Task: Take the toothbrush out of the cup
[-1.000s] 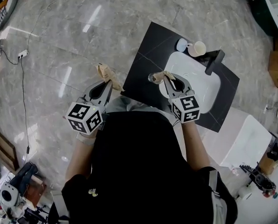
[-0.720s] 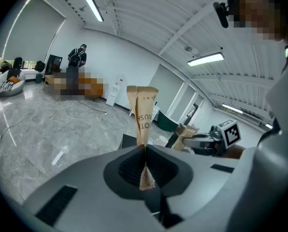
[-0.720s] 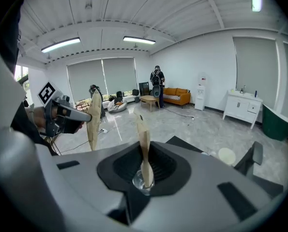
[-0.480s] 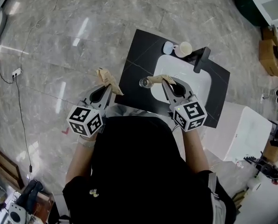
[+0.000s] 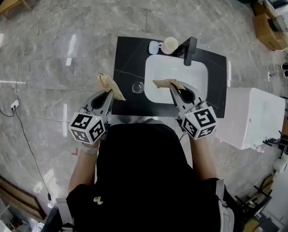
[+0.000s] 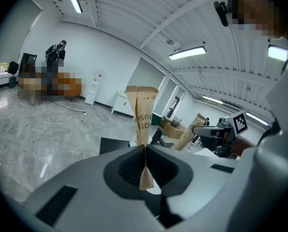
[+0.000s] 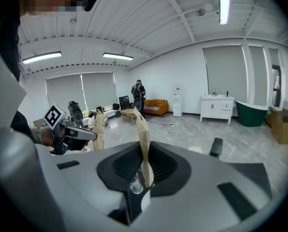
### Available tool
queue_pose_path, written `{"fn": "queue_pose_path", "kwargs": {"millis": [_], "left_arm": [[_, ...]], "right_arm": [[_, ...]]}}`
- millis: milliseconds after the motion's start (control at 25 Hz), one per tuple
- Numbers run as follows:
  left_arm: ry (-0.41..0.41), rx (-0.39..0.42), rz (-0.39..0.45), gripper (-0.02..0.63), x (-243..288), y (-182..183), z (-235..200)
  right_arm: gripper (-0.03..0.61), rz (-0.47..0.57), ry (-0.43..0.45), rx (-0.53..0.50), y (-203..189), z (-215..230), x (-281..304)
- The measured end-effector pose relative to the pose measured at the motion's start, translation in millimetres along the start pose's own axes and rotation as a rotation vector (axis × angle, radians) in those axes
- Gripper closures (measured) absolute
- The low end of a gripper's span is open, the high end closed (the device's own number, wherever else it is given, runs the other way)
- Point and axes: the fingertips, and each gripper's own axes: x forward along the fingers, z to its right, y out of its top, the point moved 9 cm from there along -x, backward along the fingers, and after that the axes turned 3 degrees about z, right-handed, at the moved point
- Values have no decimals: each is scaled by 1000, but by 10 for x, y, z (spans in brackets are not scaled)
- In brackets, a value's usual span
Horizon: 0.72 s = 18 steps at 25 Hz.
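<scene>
Both grippers are shut tight on paper: my left gripper [image 5: 111,93] pinches a brown paper toothbrush sleeve [image 6: 143,114], my right gripper [image 5: 174,87] a brown paper strip [image 7: 143,135]. I see the glass cup [image 5: 138,87] upright on the black tabletop [image 5: 125,57], just beside the sink [image 5: 178,74].

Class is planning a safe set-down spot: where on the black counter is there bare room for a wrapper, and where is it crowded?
Bare: the counter strip between its left edge and the basin, behind the glass; also the strip right of the basin. Crowded: the back edge, with cup, pale blue item and faucet.
</scene>
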Motion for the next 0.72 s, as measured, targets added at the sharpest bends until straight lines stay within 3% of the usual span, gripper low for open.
{"fn": "queue_pose_path", "kwargs": {"millis": [720], "left_arm": [[-287,149,-165,586,898,38,721]], "right_arm": [[525,42,-373,202,-721,348,-1238]]}}
